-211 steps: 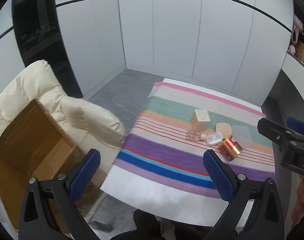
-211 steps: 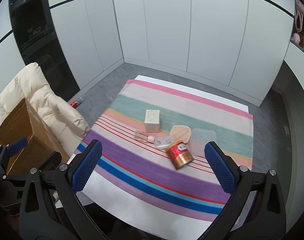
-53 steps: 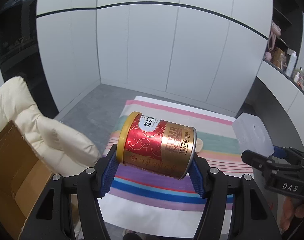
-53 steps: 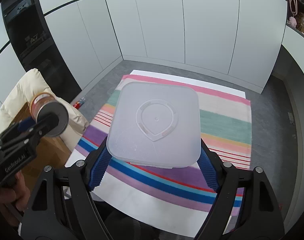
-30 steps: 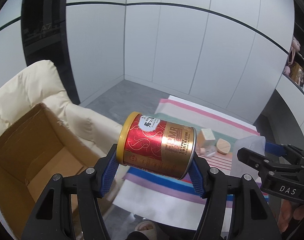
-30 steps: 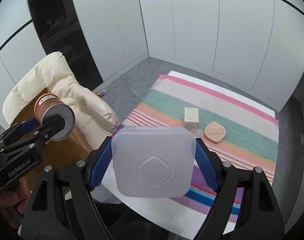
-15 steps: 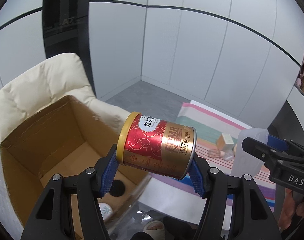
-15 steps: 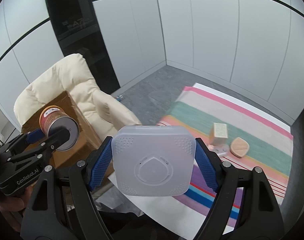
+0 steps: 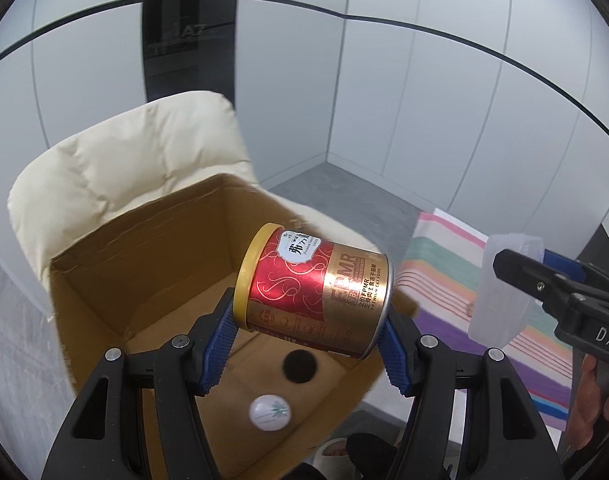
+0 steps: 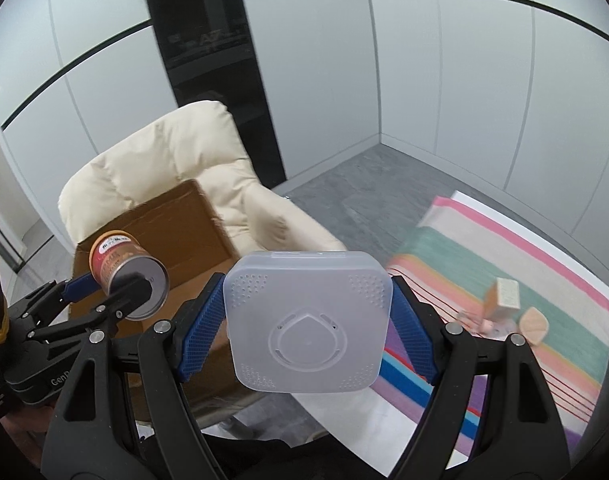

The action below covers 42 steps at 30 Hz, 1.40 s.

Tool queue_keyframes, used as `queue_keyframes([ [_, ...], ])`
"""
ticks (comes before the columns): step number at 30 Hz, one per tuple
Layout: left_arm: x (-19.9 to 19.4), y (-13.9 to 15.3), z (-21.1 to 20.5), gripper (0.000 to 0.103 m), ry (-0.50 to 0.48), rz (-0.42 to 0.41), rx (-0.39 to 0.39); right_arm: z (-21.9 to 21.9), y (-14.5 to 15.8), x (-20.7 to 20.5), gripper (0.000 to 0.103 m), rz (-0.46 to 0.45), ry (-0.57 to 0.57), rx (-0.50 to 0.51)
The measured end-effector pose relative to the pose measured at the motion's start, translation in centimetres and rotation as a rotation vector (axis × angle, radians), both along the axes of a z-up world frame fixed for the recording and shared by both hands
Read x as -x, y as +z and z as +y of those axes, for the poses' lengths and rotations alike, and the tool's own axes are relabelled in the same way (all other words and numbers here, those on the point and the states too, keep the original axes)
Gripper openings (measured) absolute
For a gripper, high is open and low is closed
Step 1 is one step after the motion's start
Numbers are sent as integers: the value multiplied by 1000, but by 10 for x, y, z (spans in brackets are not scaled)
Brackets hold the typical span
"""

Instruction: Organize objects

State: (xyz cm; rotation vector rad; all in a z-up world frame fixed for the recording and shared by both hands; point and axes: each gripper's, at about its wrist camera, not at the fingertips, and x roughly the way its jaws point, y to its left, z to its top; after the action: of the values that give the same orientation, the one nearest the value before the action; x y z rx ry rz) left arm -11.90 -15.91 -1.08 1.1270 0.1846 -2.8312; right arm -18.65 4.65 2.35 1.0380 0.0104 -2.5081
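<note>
Gripping a tin (image 9: 314, 294) by its two flat ends, the left claw (image 9: 306, 338) held it lying crosswise, its long axis running from the yellow-lidded end at the left to the bare metal end at the right. The cardboard box (image 9: 144, 280) lay directly beyond and below the tin, filling the lower left of the left wrist view, open top facing up, so by my reading this claw was the nearer one to the drop. On the box floor sat a white ball (image 9: 269, 412) and a dark round hole. The tin looked hard and glossy, red and gold foil-print, likely to roll once released.

The right claw (image 10: 307, 320) clamped a case (image 10: 307, 322) by its side edges: frosted, translucent plastic, square with rounded corners, smooth and probably slippery. From it the box was at the left, partly behind the left claw. A padded cream chair (image 10: 164, 160) backed the box; the striped cloth (image 10: 544, 280) at right held a small block (image 10: 504, 298).
</note>
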Motion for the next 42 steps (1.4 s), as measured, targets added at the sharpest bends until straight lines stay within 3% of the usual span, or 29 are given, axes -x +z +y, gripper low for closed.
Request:
queue_keyframes([
  [13,-24,-14,-44,65,75,-47,22,-76,5,-10,82,15,125,5],
  [16,-30,-15,-54,74,94,-45,29,-92,3,-13,82,8,146,-2],
  [18,-34,-13,-61,92,116,-36,47,-101,1,-14,82,0,159,-2],
  [21,-42,-8,-76,103,203,-25,89,-114,0,-17,82,-3,184,-7],
  [29,-52,-7,-117,103,309,-49,45,-141,-10,-24,82,-16,224,-48],
  [36,-51,-8,-118,103,311,-61,41,-140,-15,-20,82,-11,204,-82],
  [39,-47,-9,-114,103,300,-61,39,-135,-16,-18,92,-17,193,-74],
  [42,-43,-8,-108,103,293,-60,42,-127,-14,-19,95,-20,186,-57],
])
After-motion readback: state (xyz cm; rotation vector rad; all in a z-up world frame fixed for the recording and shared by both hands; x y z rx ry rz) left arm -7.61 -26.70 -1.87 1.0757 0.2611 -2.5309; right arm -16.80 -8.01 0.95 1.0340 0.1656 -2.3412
